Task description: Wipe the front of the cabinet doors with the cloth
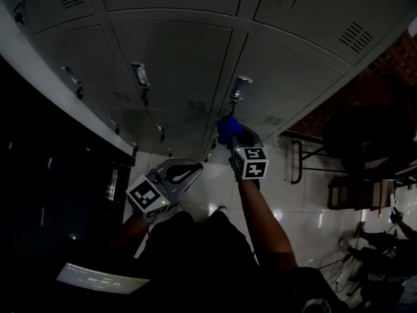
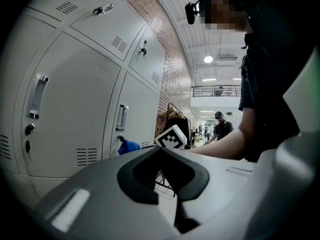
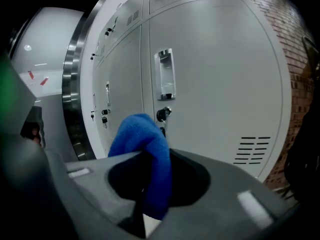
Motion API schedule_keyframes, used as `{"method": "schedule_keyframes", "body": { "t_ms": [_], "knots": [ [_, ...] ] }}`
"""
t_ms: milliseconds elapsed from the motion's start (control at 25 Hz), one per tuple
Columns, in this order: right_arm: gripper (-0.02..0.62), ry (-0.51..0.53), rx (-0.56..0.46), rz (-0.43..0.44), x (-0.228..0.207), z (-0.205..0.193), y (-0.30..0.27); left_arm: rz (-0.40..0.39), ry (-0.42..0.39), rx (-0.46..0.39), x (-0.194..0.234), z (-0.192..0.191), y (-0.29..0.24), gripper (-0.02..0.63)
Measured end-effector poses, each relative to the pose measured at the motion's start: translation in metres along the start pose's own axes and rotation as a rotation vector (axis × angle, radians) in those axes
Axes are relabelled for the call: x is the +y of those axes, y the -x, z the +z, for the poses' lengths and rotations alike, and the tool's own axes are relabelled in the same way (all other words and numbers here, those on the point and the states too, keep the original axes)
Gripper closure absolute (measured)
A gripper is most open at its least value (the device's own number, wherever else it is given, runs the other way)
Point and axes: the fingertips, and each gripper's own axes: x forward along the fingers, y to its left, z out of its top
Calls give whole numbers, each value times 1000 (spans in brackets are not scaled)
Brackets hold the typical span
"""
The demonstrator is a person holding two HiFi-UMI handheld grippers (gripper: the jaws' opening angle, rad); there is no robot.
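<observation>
Grey metal cabinet doors [image 1: 176, 57] with handles and vent slots fill the top of the head view. My right gripper [image 1: 233, 137] is shut on a blue cloth [image 1: 228, 128] and holds it up near one door [image 3: 220, 84], just below its handle [image 3: 165, 74] and in front of the key lock [image 3: 163, 114]. In the right gripper view the cloth [image 3: 139, 134] bulges out over the closed jaws of that gripper [image 3: 150, 159]. I cannot tell whether it touches the door. My left gripper [image 1: 187, 172] hangs lower and further back, shut and empty [image 2: 161, 151], apart from the doors [image 2: 75, 109].
A dark steel-edged column [image 3: 75, 84] borders the cabinets on the left. A brick wall [image 2: 172, 69] and a clothes rack [image 2: 177, 116] stand to the right. Dark furniture [image 1: 365, 162] sits on the glossy floor at right. People [image 2: 220, 126] stand far off.
</observation>
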Motion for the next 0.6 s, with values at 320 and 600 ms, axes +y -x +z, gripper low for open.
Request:
{"method": "schedule_keyframes", "body": {
  "t_ms": [320,600],
  "knots": [
    [526,-16,1,-11,7,7,-33,15,23,2,11,-10,14,606],
    [526,-47,0,-84,-31,6,-39,15,20,5,17,-9,13,604]
  ]
}}
